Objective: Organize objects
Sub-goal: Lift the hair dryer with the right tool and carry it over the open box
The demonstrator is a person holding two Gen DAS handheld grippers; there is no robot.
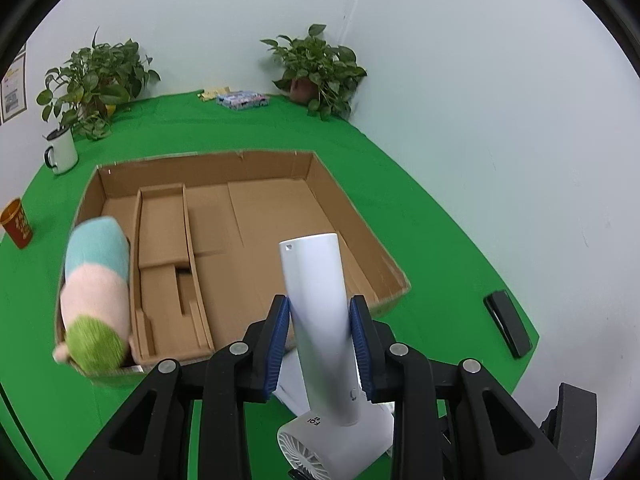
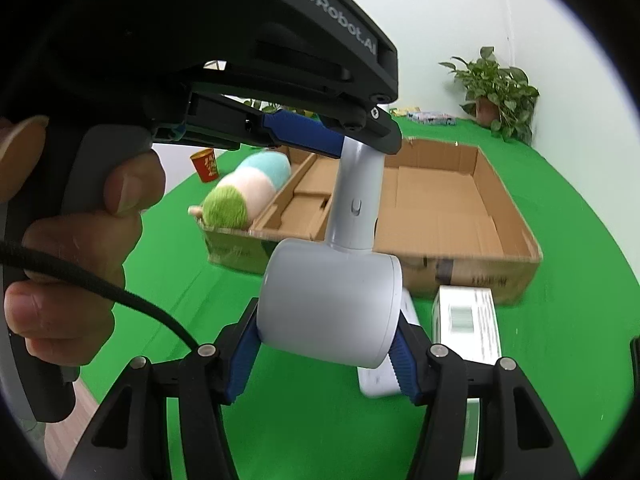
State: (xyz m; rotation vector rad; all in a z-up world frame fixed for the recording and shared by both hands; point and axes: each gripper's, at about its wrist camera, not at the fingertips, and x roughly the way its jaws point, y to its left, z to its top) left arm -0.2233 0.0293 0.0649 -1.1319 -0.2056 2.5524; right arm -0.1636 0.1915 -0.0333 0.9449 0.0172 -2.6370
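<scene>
White hair dryer [image 1: 320, 320] hangs just in front of the cardboard box [image 1: 360, 216], its handle pinched by the left gripper [image 1: 322, 344] and its barrel clamped by the right gripper [image 2: 326, 354]. A striped plush toy [image 1: 96, 292] lies along the box's left wall.

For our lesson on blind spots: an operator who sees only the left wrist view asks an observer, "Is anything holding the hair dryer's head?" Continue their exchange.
Observer: Yes. The right gripper is clamped across the hair dryer barrel.
Operator: What lies beneath it?
Observer: A white power strip on the green cloth.
Operator: Anything beside that?
Observer: A white labelled box, in front of the cardboard box.
</scene>
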